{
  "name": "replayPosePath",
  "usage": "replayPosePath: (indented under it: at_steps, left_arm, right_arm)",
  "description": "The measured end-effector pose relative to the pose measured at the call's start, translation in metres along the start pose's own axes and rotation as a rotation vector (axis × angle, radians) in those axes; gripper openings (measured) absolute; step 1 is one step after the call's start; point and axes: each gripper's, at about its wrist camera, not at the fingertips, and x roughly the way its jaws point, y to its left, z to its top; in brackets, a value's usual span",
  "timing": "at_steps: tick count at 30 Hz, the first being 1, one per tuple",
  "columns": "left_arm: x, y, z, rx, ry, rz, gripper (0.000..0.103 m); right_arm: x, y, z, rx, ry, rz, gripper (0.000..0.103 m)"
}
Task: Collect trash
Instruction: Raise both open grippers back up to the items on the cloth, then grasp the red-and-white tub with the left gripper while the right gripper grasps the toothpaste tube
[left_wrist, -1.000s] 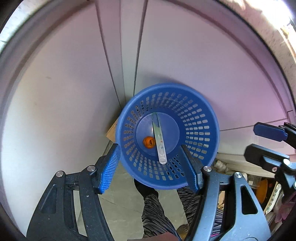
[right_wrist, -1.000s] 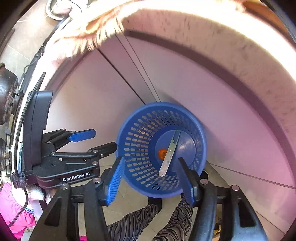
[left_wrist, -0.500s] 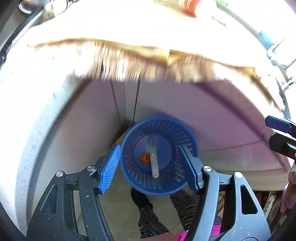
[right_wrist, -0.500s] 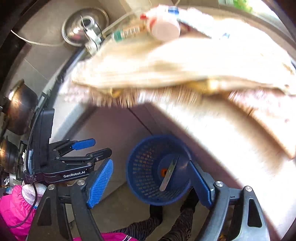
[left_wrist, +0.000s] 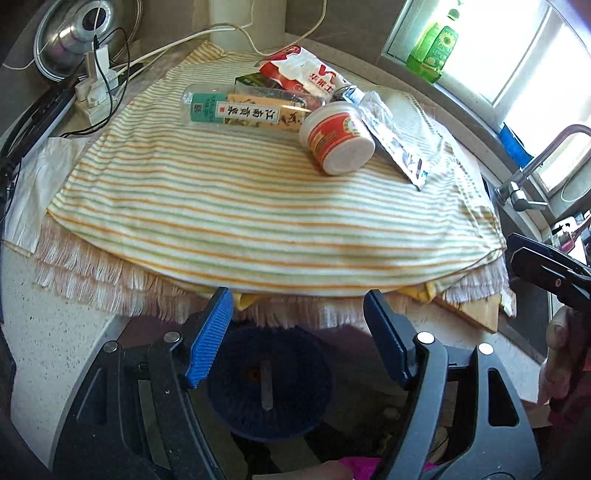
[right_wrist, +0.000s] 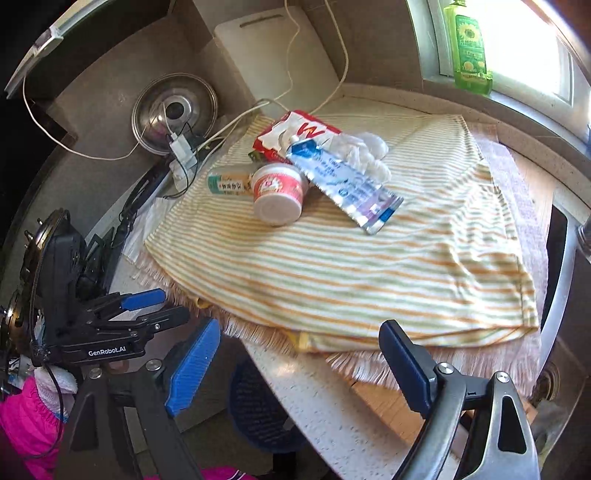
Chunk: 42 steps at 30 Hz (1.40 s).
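Both tongs hang empty over the near edge of the counter: the left gripper (left_wrist: 297, 339) has its blue ribbed jaws spreading moderately wide with nothing between them, and the right gripper (right_wrist: 299, 363) is spreading wider still, likewise touching nothing. Trash lies in a loose heap toward the far side of the striped green-and-orange cloth (left_wrist: 258, 206) that covers the speckled white counter (right_wrist: 332, 417): a white plastic tub with a red label (left_wrist: 338, 138) on its side nearest the middle, a clear plastic bottle with a green and beige label (left_wrist: 243, 110) lying behind it toward the far left corner, a torn red-and-white packet (left_wrist: 303, 72) at the far edge, and a flattened silver-blue wrapper (right_wrist: 343, 182) resting against crumpled clear plastic. Below the counter's near edge stands the round blue perforated plastic basket (left_wrist: 267, 384), which already holds a pale strip. The next step is probably to reach for one item; the tub looks easiest, so the wider right jaws should straddle its round body squarely, close only once seated, and avoid pinching the cloth or dragging the wrapper touching it.
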Motion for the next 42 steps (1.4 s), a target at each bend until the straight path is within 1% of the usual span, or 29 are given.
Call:
replayPosePath:
  at_steps: [5, 10, 13, 16, 21, 22, 26, 27, 29, 31, 36, 39, 42]
  left_arm:
    - [0.009, -0.019, 0.030, -0.035, -0.021, -0.012, 0.076]
    - [0.023, -0.033, 0.053, -0.043, -0.020, -0.025, 0.076]
    - [0.033, -0.039, 0.064, -0.046, -0.022, -0.018, 0.076]
    - [0.041, -0.042, 0.073, -0.062, -0.020, -0.018, 0.076]
    - [0.051, -0.042, 0.086, -0.089, -0.029, -0.007, 0.076]
    - [0.052, -0.042, 0.088, -0.094, -0.031, -0.002, 0.076]
    - [0.059, -0.041, 0.095, -0.110, -0.036, 0.009, 0.076]
    - [0.060, -0.041, 0.096, -0.115, -0.037, 0.009, 0.076]
    - [0.063, -0.040, 0.098, -0.125, -0.039, 0.010, 0.076]
    - [0.065, -0.039, 0.100, -0.132, -0.045, 0.009, 0.076]
    - [0.071, -0.034, 0.100, -0.167, -0.052, 0.015, 0.076]
    - [0.074, -0.033, 0.101, -0.173, -0.056, 0.012, 0.076]
    - [0.076, -0.033, 0.102, -0.173, -0.062, 0.014, 0.076]
  right_arm:
    - [0.005, -0.025, 0.036, -0.028, -0.006, 0.013, 0.091]
    - [0.020, -0.049, 0.076, 0.006, 0.004, 0.075, 0.091]
    - [0.030, -0.058, 0.099, 0.041, 0.013, 0.121, 0.091]
    - [0.042, -0.058, 0.120, 0.045, 0.020, 0.148, 0.091]
    - [0.066, -0.045, 0.149, 0.033, 0.060, 0.200, 0.090]
    - [0.071, -0.041, 0.153, 0.034, 0.071, 0.204, 0.089]
    - [0.096, -0.032, 0.171, 0.082, 0.135, 0.239, 0.079]
    - [0.102, -0.029, 0.175, 0.088, 0.145, 0.236, 0.076]
    - [0.111, -0.023, 0.181, 0.082, 0.153, 0.230, 0.073]
    - [0.121, -0.015, 0.186, 0.050, 0.161, 0.216, 0.073]
    - [0.145, 0.005, 0.188, -0.049, 0.198, 0.145, 0.073]
    - [0.155, 0.014, 0.186, -0.120, 0.205, 0.084, 0.073]
    - [0.166, 0.017, 0.185, -0.145, 0.222, 0.056, 0.073]
